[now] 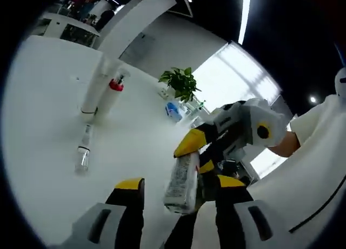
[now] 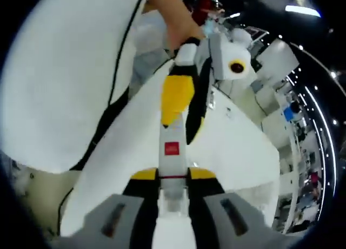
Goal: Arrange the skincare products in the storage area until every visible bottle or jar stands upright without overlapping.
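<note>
So in the left gripper view the left hand-held gripper point(image 1: 175, 197) sits at the bottom of the frame with its jaws spread wide, nothing between them. Just above it, center-right, the right hand-held gripper point(image 1: 190, 151) comes in from the right, clamped on a white bottle point(image 1: 181, 184) that hangs tilted over the tabletop point(image 1: 43, 151).

Upper left of that frame there are two tall white bottles side by side, a plain tube point(image 1: 94, 89) and a red-capped one point(image 1: 111, 94), touching or nearly so. Below them a small clear bottle point(image 1: 84, 149) is lying flat on the tabletop. Further back, near the center top, a potted plant point(image 1: 181, 82) with something blue point(image 1: 173, 111) next to it.

In the right gripper view the right hand-held gripper point(image 2: 173, 176) grips the bottle point(image 2: 172, 151) low in the frame; you can see a red label on it. The left hand-held gripper point(image 2: 184, 105) is right above, at the bottle's far end, can't tell if it's touching. A person's white sleeve point(image 2: 65, 81) takes up the left side.
</note>
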A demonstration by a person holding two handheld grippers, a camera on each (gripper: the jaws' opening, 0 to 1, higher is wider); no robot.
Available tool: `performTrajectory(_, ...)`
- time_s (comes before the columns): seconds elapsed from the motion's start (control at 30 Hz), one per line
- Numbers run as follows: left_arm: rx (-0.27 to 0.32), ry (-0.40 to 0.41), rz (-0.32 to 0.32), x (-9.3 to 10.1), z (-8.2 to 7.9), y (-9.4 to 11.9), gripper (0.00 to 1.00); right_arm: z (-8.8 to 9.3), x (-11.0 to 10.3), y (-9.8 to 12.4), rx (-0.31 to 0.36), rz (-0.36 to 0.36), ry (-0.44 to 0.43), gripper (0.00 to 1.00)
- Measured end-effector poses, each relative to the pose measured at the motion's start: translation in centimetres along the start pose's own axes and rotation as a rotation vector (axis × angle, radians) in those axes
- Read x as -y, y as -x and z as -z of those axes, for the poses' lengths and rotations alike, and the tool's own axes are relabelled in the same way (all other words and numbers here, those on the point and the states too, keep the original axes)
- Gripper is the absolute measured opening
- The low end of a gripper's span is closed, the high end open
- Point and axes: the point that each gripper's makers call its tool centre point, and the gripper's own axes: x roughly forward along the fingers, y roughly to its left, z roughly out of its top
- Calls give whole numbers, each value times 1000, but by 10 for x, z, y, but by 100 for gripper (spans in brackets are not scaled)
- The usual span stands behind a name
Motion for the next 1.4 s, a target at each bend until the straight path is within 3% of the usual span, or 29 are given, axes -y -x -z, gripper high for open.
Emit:
performTrajectory(0.1,-48,28,53,12,8,-7,48,-12,-1,0,22,-48,84,18)
performTrajectory(0.27,-79,30,74,19,19,-11,44,-33,-1,-1,69,-123,204,18)
performTrajectory(0.43,-83,81,147,31,26,-6,25,-41,0,-7,62,-169,304,18)
performTrajectory(0.5,-74,86,146,31,28,-2,24,-43,1,-10,63,-182,333,18)
performTrajectory(0.67,-23,100,125,25,23,7,23,-47,7,-16,67,-177,333,19)
performTrajectory(0.87,77,152,117,15,14,18,22,-46,26,-14,66,-117,253,28)
performTrajectory(1.0,141,176,121,10,6,25,22,-36,42,-6,77,-44,85,41)
performTrajectory(1.07,165,174,116,7,2,29,22,-23,52,-1,68,-3,-90,40)
performTrajectory(1.1,175,176,110,4,1,31,22,-20,57,1,96,19,-193,40)
performTrajectory(1.17,188,180,107,3,-1,33,22,-18,61,5,131,35,-321,41)
performTrajectory(1.27,243,172,94,-1,-10,38,22,-18,68,13,243,45,-665,47)
performTrajectory(1.33,307,167,97,-1,-22,42,22,-21,77,17,382,44,-967,51)
performTrajectory(1.4,339,145,86,-2,-29,44,22,-26,79,17,469,19,-1137,51)
